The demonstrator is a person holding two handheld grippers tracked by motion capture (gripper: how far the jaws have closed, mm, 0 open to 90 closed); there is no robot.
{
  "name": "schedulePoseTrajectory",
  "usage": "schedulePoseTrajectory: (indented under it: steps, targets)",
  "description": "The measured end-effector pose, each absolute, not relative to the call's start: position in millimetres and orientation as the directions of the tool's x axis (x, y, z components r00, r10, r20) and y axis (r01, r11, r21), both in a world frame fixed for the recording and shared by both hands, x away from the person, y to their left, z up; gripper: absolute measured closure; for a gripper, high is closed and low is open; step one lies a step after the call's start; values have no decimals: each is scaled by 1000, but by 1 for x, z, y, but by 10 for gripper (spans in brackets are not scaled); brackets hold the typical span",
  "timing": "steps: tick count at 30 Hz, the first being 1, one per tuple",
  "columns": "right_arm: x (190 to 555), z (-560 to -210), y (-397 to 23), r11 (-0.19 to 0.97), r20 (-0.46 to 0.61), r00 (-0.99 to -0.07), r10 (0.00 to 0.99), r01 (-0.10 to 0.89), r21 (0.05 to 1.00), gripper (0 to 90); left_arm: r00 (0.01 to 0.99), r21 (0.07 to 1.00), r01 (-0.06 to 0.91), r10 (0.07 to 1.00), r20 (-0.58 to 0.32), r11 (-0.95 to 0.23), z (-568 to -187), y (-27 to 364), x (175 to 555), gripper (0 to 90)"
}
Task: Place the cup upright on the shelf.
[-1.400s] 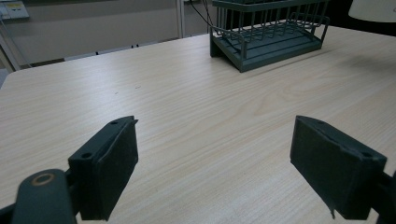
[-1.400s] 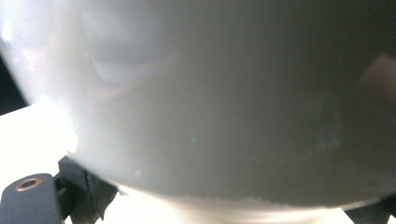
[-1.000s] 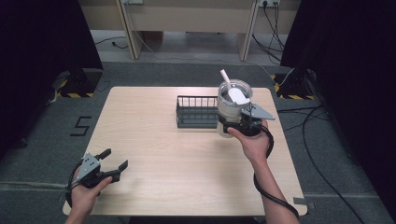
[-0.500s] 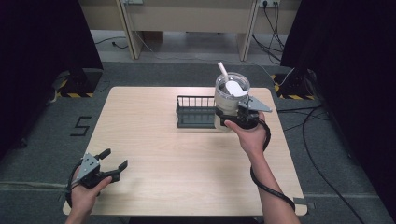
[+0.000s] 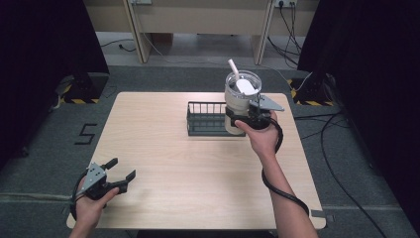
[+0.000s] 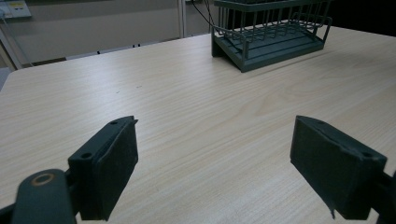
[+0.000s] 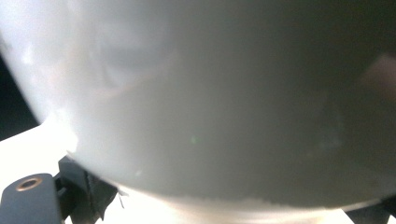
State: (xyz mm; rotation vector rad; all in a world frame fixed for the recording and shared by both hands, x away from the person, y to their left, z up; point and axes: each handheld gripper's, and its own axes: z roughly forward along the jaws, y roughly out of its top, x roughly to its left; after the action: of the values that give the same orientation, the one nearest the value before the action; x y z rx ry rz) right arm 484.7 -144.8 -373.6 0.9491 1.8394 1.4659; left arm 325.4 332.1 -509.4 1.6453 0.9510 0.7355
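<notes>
The right gripper clamps a smooth, cylindrical pale tumbler with a white straw, held over the right end of a dark wire rack. The left gripper rests wide apart and empty near the wood-grain table's front-left corner.

Two hand-held black two-jaw grippers, each topped by a grey plate

On the left black gripper flat rectangular jaw pads with small screw holes and a brass-ringed pivot hole are seen; a grey three-cornered plate is carried on the right black gripper, from which a thick black cable is trailed. Both forearms are left bare, without sleeves.
</notes>
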Motion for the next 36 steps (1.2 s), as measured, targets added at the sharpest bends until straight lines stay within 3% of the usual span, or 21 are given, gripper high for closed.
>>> schedulePoseTrajectory:
  steps: [36]
  targets:
    - [538, -353, -118, 107, 7, -542, 840, 178, 978, 104, 481, 966, 230, 877, -6, -120, -509, 336, 326, 145]
